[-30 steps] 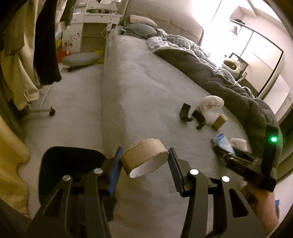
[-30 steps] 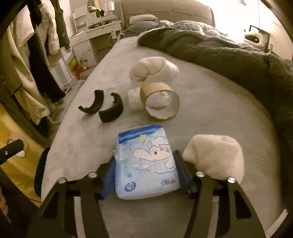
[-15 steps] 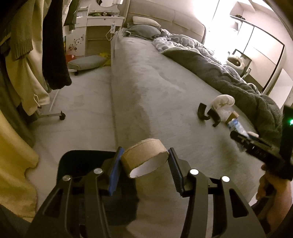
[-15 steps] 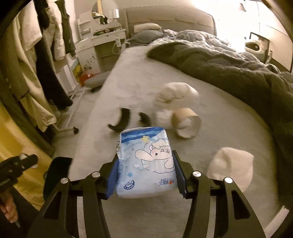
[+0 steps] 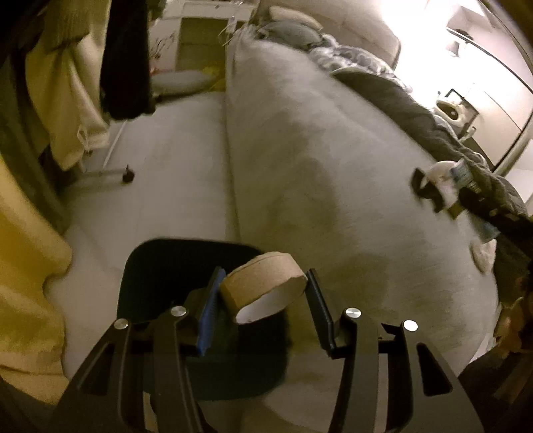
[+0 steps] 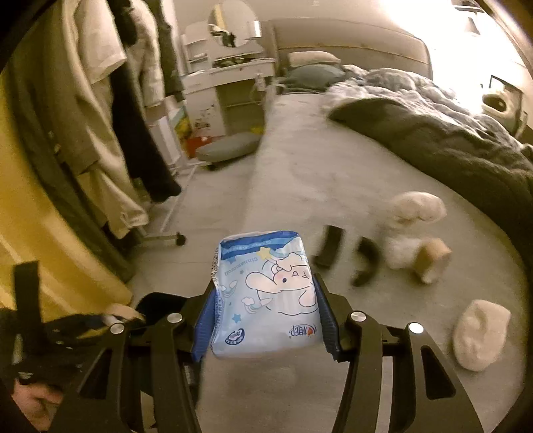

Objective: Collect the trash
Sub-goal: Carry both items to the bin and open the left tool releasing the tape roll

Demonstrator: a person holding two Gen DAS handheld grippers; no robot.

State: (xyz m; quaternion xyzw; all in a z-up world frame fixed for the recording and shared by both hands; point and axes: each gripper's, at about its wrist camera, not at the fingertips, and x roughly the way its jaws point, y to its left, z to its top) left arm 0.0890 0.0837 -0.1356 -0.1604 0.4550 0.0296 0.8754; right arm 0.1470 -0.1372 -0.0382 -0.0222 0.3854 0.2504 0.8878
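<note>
My left gripper [image 5: 263, 296] is shut on a brown cardboard tape roll [image 5: 263, 283] and holds it above a black bin [image 5: 166, 286] beside the bed. My right gripper [image 6: 266, 309] is shut on a blue and white tissue pack [image 6: 266, 296], lifted above the bed's edge. The bin's rim [image 6: 156, 299] shows at lower left in the right wrist view, with the left gripper over it. On the bed lie two black curved pieces [image 6: 329, 249], a white crumpled wad [image 6: 416, 206], another cardboard roll [image 6: 433, 259] and a white pad [image 6: 479, 333].
The grey bed [image 5: 316, 166] fills the middle, with a dark blanket [image 6: 449, 146] on its far side. Clothes hang on a wheeled rack [image 6: 133, 100] at the left. A white desk with a round mirror [image 6: 233, 23] stands at the back. A yellow cloth [image 5: 26, 266] hangs at the near left.
My left gripper has moved left with the roll, from over the bed to above the bin. My right gripper has lifted the tissue pack off the bed and pulled back left.
</note>
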